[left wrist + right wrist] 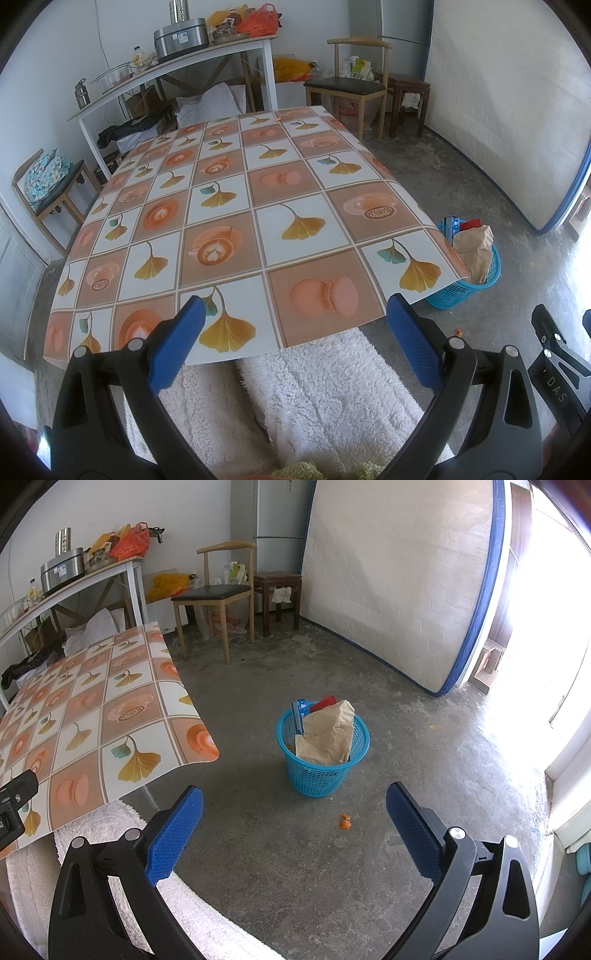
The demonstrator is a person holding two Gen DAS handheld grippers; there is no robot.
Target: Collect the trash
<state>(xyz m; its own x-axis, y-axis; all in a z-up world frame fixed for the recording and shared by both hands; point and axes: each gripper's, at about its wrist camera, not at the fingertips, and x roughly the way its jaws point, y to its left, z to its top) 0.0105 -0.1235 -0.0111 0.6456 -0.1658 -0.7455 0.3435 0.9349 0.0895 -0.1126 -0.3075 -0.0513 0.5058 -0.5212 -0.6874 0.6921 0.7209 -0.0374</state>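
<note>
A blue plastic basket stands on the concrete floor right of the table, holding a crumpled brown paper bag, a blue carton and a red item. It also shows in the left wrist view. A small orange peel scrap lies on the floor just in front of the basket. A tiny orange scrap lies at the table's far edge. My left gripper is open and empty over the table's near edge. My right gripper is open and empty above the floor, short of the basket.
The table has a patterned orange-and-white cloth. White fleece is under both grippers. A wooden chair, a stool and a leaning mattress stand at the back; a cluttered side table is behind.
</note>
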